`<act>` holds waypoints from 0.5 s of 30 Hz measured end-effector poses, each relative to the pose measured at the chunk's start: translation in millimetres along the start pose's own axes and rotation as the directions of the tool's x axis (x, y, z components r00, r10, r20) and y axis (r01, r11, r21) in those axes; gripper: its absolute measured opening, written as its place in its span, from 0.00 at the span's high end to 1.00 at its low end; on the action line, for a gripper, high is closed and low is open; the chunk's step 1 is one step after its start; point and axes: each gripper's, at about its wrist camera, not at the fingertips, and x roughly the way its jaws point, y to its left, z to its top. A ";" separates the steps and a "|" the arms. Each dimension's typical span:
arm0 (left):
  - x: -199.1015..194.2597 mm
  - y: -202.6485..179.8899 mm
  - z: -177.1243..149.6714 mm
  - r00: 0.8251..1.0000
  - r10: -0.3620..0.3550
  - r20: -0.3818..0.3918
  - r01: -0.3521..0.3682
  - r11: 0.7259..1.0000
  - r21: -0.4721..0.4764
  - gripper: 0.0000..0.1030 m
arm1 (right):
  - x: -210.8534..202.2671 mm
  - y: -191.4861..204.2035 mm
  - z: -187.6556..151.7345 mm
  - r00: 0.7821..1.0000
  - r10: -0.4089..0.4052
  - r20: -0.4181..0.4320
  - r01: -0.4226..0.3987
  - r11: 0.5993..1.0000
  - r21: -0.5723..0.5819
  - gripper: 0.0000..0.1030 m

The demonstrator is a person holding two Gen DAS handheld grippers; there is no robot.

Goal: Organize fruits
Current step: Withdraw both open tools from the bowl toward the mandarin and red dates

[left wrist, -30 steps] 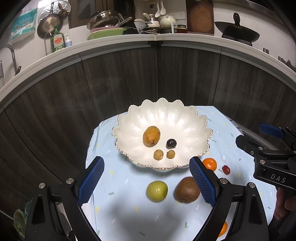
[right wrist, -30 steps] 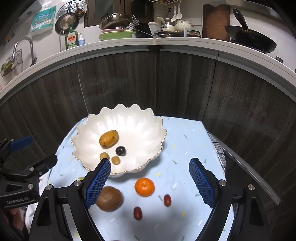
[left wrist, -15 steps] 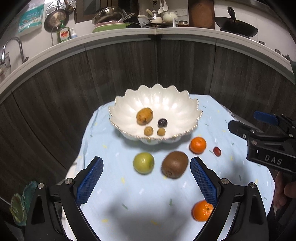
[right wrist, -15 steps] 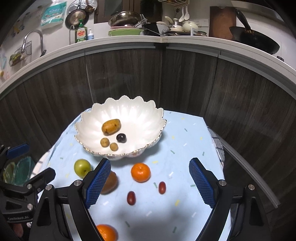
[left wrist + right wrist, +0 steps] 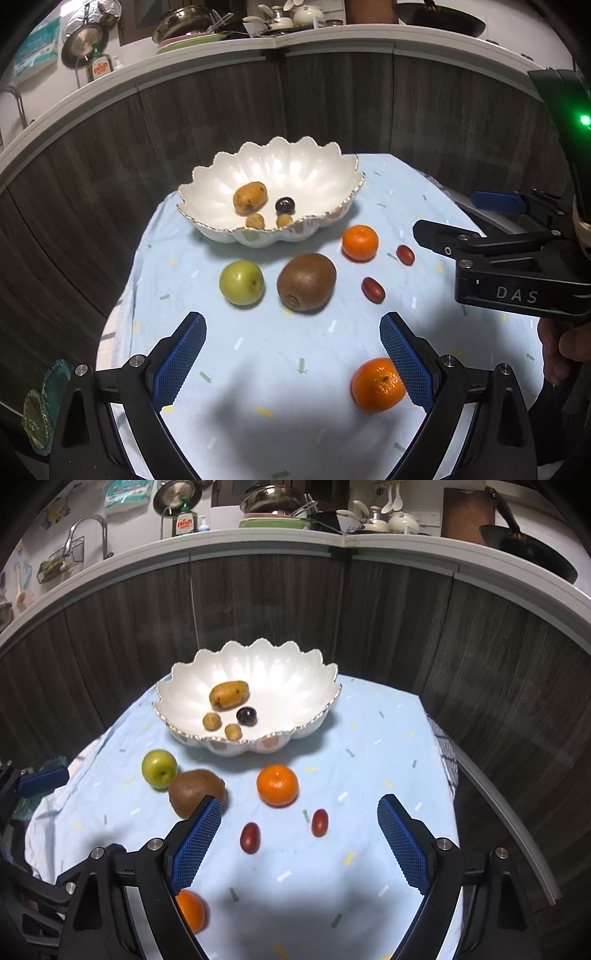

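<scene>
A white scalloped bowl point(image 5: 325, 166) point(image 5: 295, 672) holds a yellow-brown fruit point(image 5: 250, 197), a dark grape point(image 5: 285, 205) and two small tan fruits point(image 5: 255, 220). On the blue cloth lie a green apple point(image 5: 242, 282) point(image 5: 159, 768), a kiwi point(image 5: 306, 281) point(image 5: 195, 792), two oranges point(image 5: 360, 243) point(image 5: 376, 384) and two small red fruits point(image 5: 373, 290) point(image 5: 405, 254). My left gripper point(image 5: 291, 362) is open and empty, near the closer orange. My right gripper point(image 5: 299, 843) is open and empty, above the red fruits point(image 5: 250, 837).
The round table's cloth point(image 5: 258, 387) ends at dark wood panels behind. A kitchen counter point(image 5: 258, 539) with pans and dishes runs above. A checked towel point(image 5: 445, 753) hangs at the table's right edge.
Both grippers have pulled back and up from the bowl. More of the cloth shows, and the near orange and second red fruit have come into view.
</scene>
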 end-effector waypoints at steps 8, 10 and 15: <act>7.6 -15.3 -14.1 0.999 -0.038 -0.031 0.039 0.999 0.033 0.07 | 9.1 2.2 -13.1 1.000 0.030 -0.008 -0.030 0.999 -0.040 0.15; 8.1 -20.8 -16.9 0.998 -0.053 -0.033 0.055 0.997 0.049 0.07 | 11.3 3.2 -16.3 0.999 0.039 -0.011 -0.040 0.998 -0.051 0.15; 12.1 -35.5 -23.8 0.995 -0.086 -0.046 0.090 0.992 0.092 0.07 | 18.3 3.1 -23.0 0.998 0.066 -0.021 -0.067 0.995 -0.069 0.15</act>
